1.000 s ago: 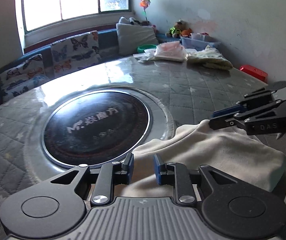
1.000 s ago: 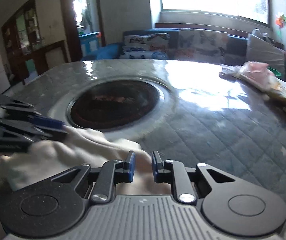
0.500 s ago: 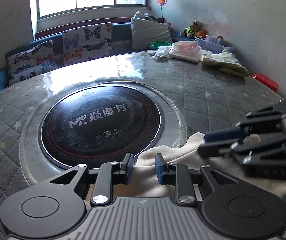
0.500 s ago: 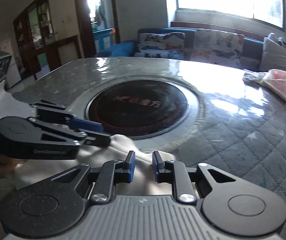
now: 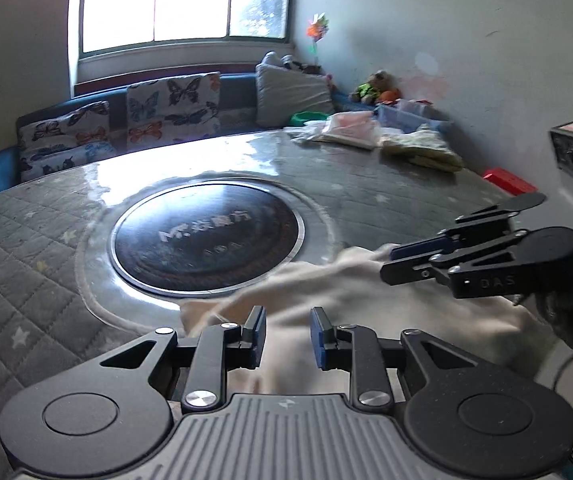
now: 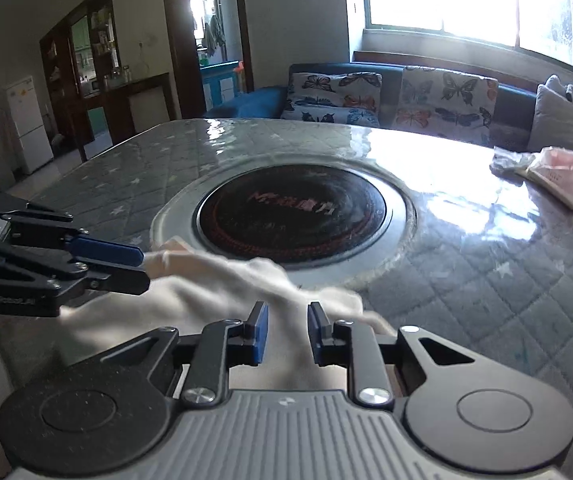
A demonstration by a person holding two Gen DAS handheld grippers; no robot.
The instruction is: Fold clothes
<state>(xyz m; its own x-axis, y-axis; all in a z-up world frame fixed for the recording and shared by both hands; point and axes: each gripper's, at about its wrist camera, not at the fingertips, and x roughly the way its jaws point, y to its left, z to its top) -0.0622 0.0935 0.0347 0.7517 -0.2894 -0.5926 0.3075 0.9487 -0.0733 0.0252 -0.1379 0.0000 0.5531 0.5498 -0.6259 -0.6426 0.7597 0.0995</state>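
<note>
Cream garment (image 5: 366, 300) lies bunched at table edge nearest the round black cooktop (image 5: 206, 236), fold barely begun; left gripper (image 5: 286, 336) and right gripper (image 6: 284, 334) both gape above it, holding nothing.

Left tongs (image 5: 287, 338), right tongs (image 6: 285, 334): black linkages, blue pads, silver screws.

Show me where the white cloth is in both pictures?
Left wrist view: the cream-white cloth lies at lower centre-right, just past the left gripper.
Right wrist view: it lies at lower centre-left, ahead of the right gripper.
Shared landmark: the black round cooktop, directly behind the cloth in both views.
</note>
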